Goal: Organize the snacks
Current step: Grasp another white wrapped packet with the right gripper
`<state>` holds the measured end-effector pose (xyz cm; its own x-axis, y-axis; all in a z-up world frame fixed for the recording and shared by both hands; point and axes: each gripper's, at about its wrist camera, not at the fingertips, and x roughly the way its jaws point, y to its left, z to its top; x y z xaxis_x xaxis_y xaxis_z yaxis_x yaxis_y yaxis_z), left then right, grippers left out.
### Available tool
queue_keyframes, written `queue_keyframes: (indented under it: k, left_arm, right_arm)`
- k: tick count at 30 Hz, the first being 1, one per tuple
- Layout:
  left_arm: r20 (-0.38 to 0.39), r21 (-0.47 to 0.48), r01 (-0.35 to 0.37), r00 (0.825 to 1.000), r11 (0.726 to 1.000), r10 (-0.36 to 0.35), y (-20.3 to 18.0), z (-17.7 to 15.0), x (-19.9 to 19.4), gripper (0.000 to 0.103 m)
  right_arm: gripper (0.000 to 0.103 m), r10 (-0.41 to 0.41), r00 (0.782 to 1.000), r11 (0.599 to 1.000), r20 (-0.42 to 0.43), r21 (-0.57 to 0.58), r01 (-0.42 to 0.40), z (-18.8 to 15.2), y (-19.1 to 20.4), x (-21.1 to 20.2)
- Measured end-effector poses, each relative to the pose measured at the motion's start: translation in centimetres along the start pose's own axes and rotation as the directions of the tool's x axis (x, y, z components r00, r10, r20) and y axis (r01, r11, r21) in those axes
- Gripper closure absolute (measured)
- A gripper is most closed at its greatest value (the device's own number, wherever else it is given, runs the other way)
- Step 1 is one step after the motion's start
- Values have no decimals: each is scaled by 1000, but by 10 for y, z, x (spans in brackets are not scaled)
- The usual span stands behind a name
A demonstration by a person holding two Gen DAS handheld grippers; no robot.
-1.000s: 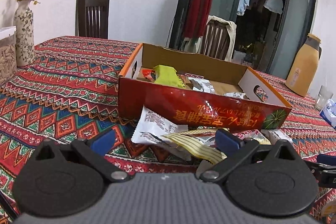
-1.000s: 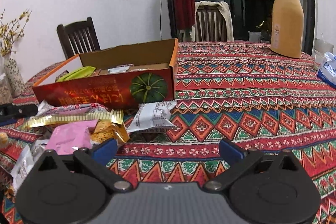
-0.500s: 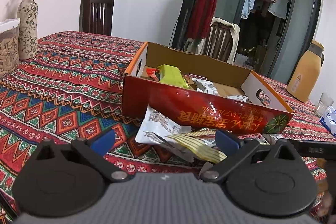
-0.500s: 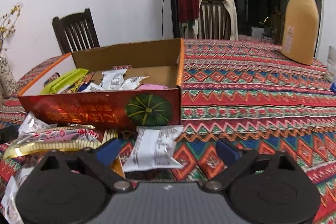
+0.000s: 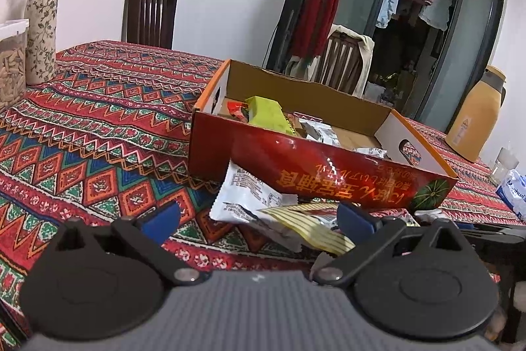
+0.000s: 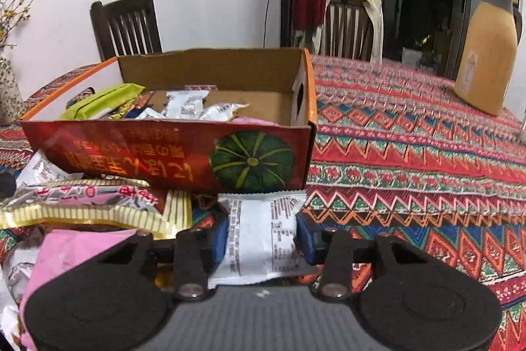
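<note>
One grab: right gripper [image 6: 262, 236] now sits round the white packet [image 6: 259, 232]; a sec ago it was back from the pile w/ jaws wide over bare cloth.
R jaws: closing, packet between them, blue pads at or nearly at its two sides (can't tell if they press yet).
Packet spot: flat on the tablecloth [image 6: 427, 173], touching the red box [image 6: 164, 153] front wall, below the pumpkin print.
L gripper [image 5: 259, 217]: jaws wide, nothing between; hovers over the loose pile, same as a sec ago.
Pile: gold-striped pack [image 6: 95, 213] + pink pack [image 6: 75, 249] lie on the cloth by the box front, left of the packet.
Box: already holds green pack [image 6: 105, 99] + small white ones.
Meaning: pick-up step underway; next likely lift over front wall, drop inside.
</note>
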<state>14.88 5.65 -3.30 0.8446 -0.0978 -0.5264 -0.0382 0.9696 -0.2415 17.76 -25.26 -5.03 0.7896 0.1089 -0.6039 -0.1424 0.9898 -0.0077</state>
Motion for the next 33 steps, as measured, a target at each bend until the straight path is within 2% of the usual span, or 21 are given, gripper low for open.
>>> queue_keyframes:
  k: [5, 10, 22, 28, 33]
  left_arm:
    - [2, 0, -4, 1000, 1000, 4, 0, 0, 0, 0]
    - [2, 2, -23, 1000, 1000, 23, -1, 1, -1, 0]
    - [32, 44, -33, 999, 998, 32, -11, 3, -42, 0]
    - [5, 69, -54, 999, 996, 54, -10, -8, -62, 0]
    - [-48, 91, -48, 997, 995, 52, -11, -22, -69, 0]
  right_arm:
    - [63, -3, 996, 1000, 87, 16, 2, -6, -3, -33]
    - [63, -3, 991, 999, 135, 43, -3, -20, -8, -65]
    - [63, 58, 989, 995, 134, 79, -69, -59, -9, -96]
    - [63, 103, 986, 991, 128, 72, -112, -76, -3, -101]
    - [63, 127, 984, 987, 125, 77, -138, -85, -1, -105]
